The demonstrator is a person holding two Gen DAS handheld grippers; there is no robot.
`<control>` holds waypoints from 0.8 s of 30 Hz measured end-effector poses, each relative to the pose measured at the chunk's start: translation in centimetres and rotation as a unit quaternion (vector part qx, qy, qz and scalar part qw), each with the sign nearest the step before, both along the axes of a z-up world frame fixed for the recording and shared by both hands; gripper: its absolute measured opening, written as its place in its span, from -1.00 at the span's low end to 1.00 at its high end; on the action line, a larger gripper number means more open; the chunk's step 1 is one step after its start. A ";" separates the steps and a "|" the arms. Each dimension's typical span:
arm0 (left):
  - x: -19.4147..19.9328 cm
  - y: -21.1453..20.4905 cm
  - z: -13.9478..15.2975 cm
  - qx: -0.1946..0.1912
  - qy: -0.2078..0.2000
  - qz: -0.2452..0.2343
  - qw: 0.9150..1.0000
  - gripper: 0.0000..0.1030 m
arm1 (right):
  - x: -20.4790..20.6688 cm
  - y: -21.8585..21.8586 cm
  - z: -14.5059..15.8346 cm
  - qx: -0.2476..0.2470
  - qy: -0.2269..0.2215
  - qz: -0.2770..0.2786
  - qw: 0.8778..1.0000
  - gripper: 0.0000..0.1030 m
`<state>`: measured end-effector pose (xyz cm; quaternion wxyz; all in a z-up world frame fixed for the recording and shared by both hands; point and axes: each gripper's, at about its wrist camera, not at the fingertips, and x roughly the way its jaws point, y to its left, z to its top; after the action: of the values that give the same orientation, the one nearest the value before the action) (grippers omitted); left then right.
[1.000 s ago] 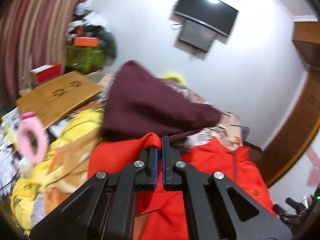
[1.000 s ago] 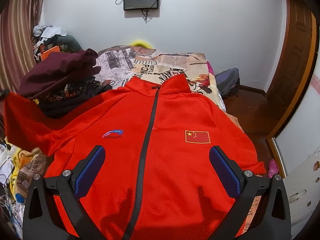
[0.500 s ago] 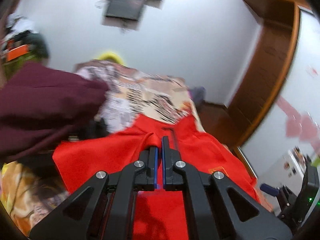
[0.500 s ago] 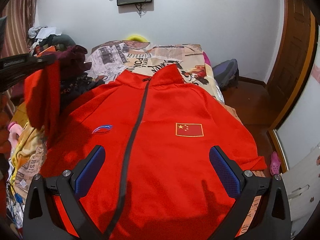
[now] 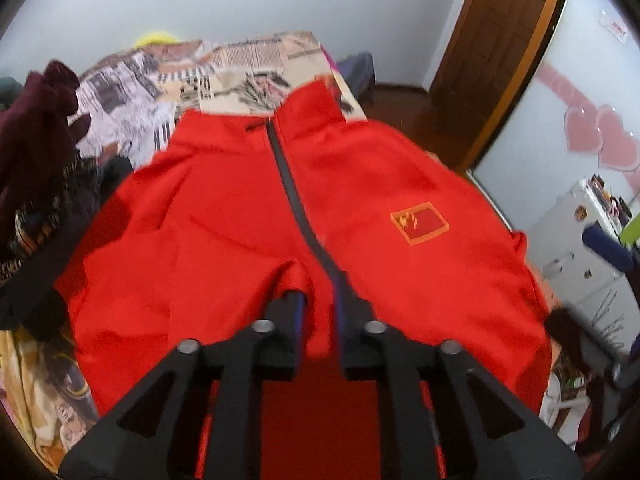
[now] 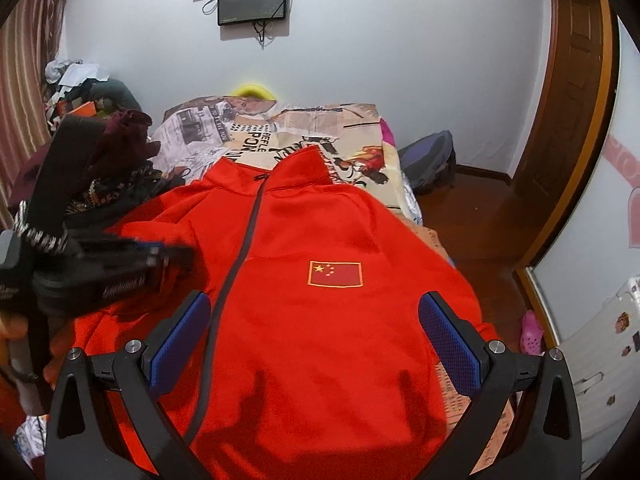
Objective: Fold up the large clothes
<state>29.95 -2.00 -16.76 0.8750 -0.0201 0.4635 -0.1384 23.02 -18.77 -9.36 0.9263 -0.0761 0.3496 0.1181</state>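
A red zip jacket (image 6: 328, 320) with a flag patch lies front up on the bed, collar toward the far wall. It also fills the left wrist view (image 5: 224, 216). My left gripper (image 5: 320, 312) has its jaws a little apart with a fold of the red sleeve between them, held over the jacket's chest. It shows in the right wrist view (image 6: 160, 260) at the left, above the jacket. My right gripper (image 6: 316, 336) is wide open and empty above the jacket's lower front.
A pile of dark maroon and patterned clothes (image 6: 116, 176) lies at the bed's left. A newspaper-print bedsheet (image 6: 280, 136) covers the bed. A wooden door (image 6: 576, 92) and bare floor are at the right. A screen (image 6: 252, 0) hangs on the far wall.
My left gripper has carried the red sleeve from the left side in over the jacket's chest, and its jaws have parted slightly. My right gripper has stayed open over the lower front.
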 end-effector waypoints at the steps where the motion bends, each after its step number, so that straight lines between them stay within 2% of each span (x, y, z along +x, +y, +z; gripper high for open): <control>1: -0.5 0.3 0.1 -0.002 -0.001 -0.003 1.000 -0.47 | 0.2 0.1 0.0 -0.004 0.001 0.001 1.000 1.00; 2: -1.0 0.4 0.4 0.000 -0.007 -0.002 1.000 -0.24 | 0.3 0.2 0.0 -0.009 0.001 0.004 1.000 1.00; 4: -1.8 1.1 1.4 0.010 -0.025 0.006 1.000 -0.01 | 0.4 0.4 0.1 -0.013 0.001 0.011 1.000 1.00; 11: -4.7 6.4 5.4 0.026 -0.084 0.053 0.995 0.20 | 0.7 3.1 2.1 -0.006 -0.011 0.075 0.997 1.00; 16: -7.0 11.3 7.1 0.078 -0.121 0.116 0.983 0.50 | 1.2 6.4 2.6 0.002 -0.004 0.134 0.991 1.00; 17: -7.3 12.1 7.2 0.082 -0.123 0.125 0.981 0.62 | 1.2 7.1 2.5 0.001 -0.001 0.143 0.990 1.00; 19: -8.1 14.0 7.1 0.086 -0.123 0.147 0.978 0.69 | 1.7 8.9 1.7 -0.001 0.017 0.166 0.986 1.00; 24: -10.1 18.0 5.7 0.096 -0.101 0.193 0.971 0.69 | 2.2 13.0 -1.6 -0.016 0.080 0.212 0.974 1.00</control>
<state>19.89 15.95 -11.01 0.9253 -0.0116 0.3712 0.0770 25.25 -5.80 -10.91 0.8481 -0.1539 0.4002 0.3113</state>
